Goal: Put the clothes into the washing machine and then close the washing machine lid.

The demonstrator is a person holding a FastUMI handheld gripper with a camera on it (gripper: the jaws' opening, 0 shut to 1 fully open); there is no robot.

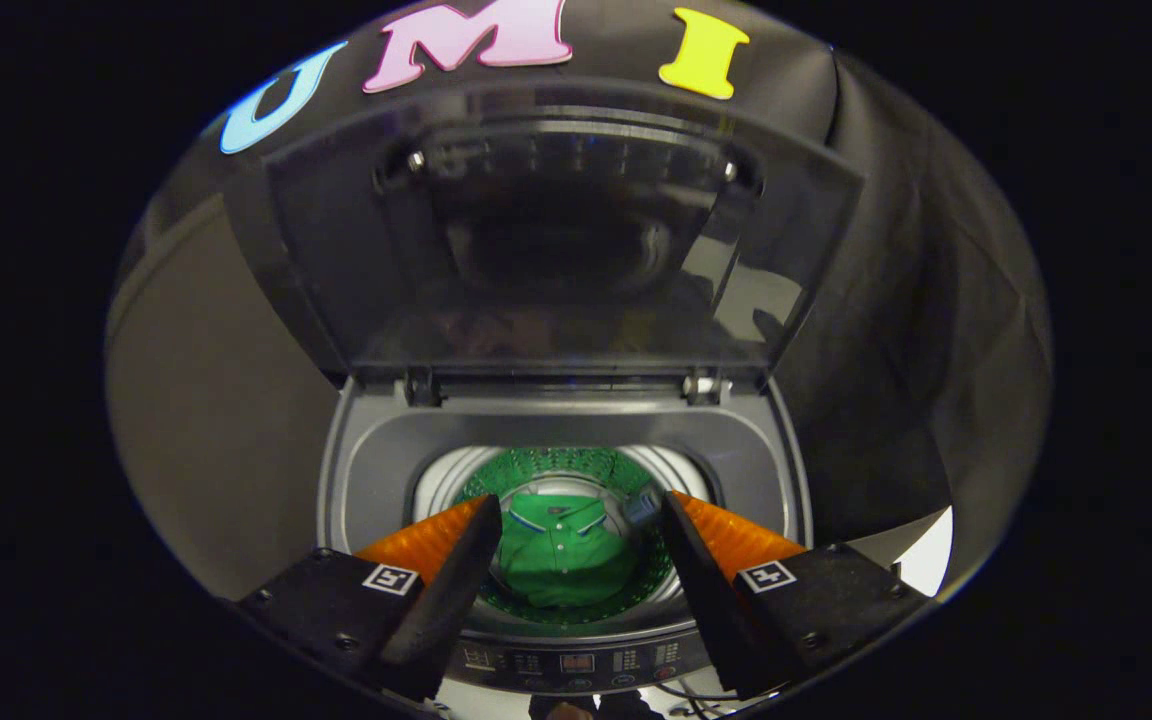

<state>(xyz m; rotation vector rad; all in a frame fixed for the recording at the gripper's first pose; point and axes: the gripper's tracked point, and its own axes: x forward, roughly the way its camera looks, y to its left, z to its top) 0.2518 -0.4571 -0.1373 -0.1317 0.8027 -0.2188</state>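
Tool (576, 540) fingers spread apart, empty, above the washing machine drum (556, 470). Green polo shirt (561, 560) lies in the drum below them. Lid (556, 240) stands upright on its hinges. Risk: a careless push may slip off the smooth lid or slam it shut.

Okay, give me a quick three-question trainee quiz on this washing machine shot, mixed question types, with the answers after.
1. True or false: the lid of the washing machine is raised.
2. Where does the green shirt lie? A) in the drum B) on the control panel C) clamped in the gripper
3. Fill in: the gripper is ____, its fingers spread above the drum.

Key: 1 true. 2 A. 3 open, holding nothing.
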